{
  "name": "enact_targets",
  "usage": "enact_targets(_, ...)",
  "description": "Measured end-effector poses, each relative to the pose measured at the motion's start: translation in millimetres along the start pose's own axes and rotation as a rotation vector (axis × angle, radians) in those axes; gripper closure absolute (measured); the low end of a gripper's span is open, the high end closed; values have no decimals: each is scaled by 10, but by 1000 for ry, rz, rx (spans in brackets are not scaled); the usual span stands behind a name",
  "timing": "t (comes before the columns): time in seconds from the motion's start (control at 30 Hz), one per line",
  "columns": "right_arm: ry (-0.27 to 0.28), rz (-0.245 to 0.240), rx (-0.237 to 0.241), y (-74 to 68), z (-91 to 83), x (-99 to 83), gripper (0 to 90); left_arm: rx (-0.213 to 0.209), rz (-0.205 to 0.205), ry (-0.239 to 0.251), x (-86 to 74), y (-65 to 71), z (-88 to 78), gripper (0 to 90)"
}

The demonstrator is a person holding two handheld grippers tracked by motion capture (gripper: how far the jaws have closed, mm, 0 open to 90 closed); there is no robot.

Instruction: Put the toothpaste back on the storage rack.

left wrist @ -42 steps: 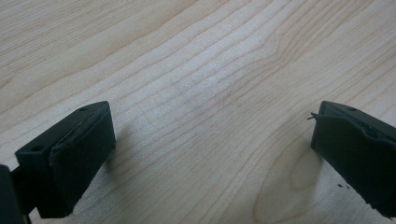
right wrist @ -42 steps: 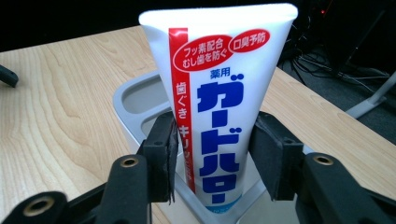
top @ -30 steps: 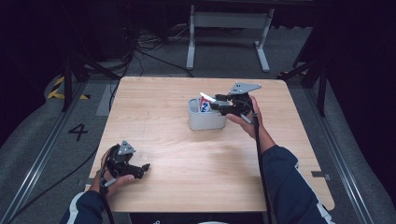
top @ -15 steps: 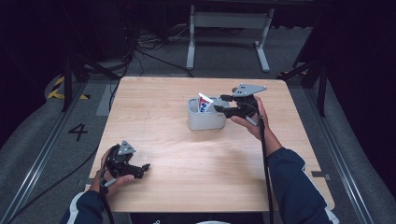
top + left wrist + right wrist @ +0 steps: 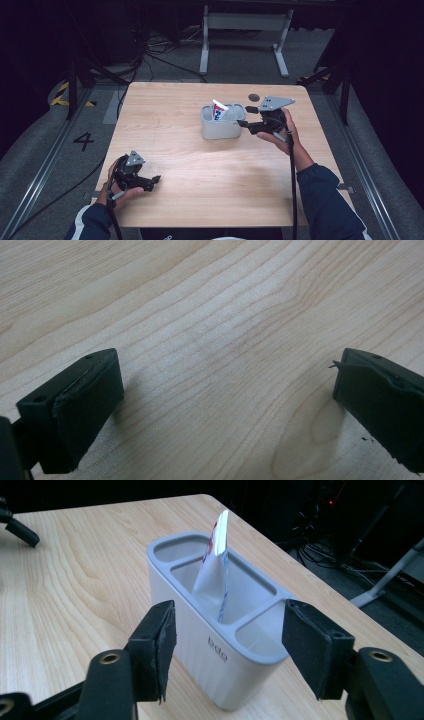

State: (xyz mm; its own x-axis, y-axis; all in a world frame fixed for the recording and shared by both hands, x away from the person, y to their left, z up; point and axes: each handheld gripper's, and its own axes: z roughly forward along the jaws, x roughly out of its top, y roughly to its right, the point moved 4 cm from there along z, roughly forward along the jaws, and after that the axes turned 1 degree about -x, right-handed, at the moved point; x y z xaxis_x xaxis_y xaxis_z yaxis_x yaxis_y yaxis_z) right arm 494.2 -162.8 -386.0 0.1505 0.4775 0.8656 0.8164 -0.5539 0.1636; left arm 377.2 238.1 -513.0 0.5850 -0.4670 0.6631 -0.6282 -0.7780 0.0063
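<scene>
A grey holder (image 5: 220,127) with several compartments stands mid-table, slightly right. A white, red and blue tube (image 5: 218,110) stands tilted in its middle compartment (image 5: 250,592). My right gripper (image 5: 245,116) hovers at the holder's right end, and its jaws have just been opening. In the right gripper view the right gripper (image 5: 230,630) frames the holder's (image 5: 225,650) near end and the tube (image 5: 215,565), its pads touching neither. My left gripper (image 5: 152,181) rests near the table's front left, open over bare wood, as the left gripper view (image 5: 225,400) shows.
A small dark round spot (image 5: 254,97) marks the wood behind the right gripper. A metal stand (image 5: 242,22) and cables lie on the floor beyond the table's far edge. The table's right edge is close to the right hand.
The right gripper has drawn back to the right, away from the tube, with its jaws spreading. The tube stays standing in the holder. The left gripper has not moved.
</scene>
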Motion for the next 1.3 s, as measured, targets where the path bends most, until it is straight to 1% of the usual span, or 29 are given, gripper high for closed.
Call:
enact_targets(0.03,-3,-2,-6,-1,-19,-15,384,3,2,-1,0,-2,-1,1)
enact_targets(0.07,-12,-10,-16,-2,-43,-33,377,-3,-8,-3,-3,8,-1,2)
enact_targets(0.1,-21,-14,-27,-4,-65,-49,373,1,1,-1,0,0,0,1)
enact_targets(0.2,-40,-31,-52,-4,-133,-104,363,-1,-2,1,0,1,1,1)
enact_targets(0.23,-47,-30,-57,-7,-155,-124,361,4,6,-1,1,-5,-2,1)
enact_targets(0.3,-51,-30,-60,-8,-170,-139,359,3,2,-1,1,-2,-1,1)
enact_targets(0.37,-65,-40,-80,-7,-234,-200,351,1,-1,-4,-2,2,-3,1)
enact_targets(0.4,-74,-37,-85,-16,-282,-247,346,1,-2,0,0,2,0,1)
enact_targets(0.47,-77,-40,-89,-15,-300,-265,344,1,3,0,1,-3,0,1)
enact_targets(0.63,-111,-50,-116,-18,-407,-397,327,-4,7,0,3,-4,2,1)
enact_targets(0.7,-114,-46,-120,-20,-452,-441,323,-4,7,-1,3,-5,1,1)
enact_targets(0.73,-117,-36,-123,-20,-495,-487,319,-3,7,0,3,-4,2,1)
enact_targets(0.8,-120,-41,-129,-18,-511,-507,319,-2,6,-1,3,-3,1,1)
enact_targets(0.87,-139,-45,-139,-27,-572,-597,313,-2,6,0,3,-3,2,1)
enact_targets(0.9,-139,-45,-139,-27,-572,-597,313,-2,6,0,3,-3,2,1)
enact_targets(0.97,-156,-41,-154,-26,-617,-677,298,-3,5,0,4,-2,4,1)
enact_targets(1.03,-171,-38,-153,-34,-656,-745,297,-2,5,0,4,-2,3,1)
enact_targets(1.13,-178,-34,-146,-43,-682,-797,295,-2,5,0,4,-2,3,1)
enact_targets(1.3,-203,-31,-159,-51,-762,-934,273,-3,1,1,4,1,4,1)
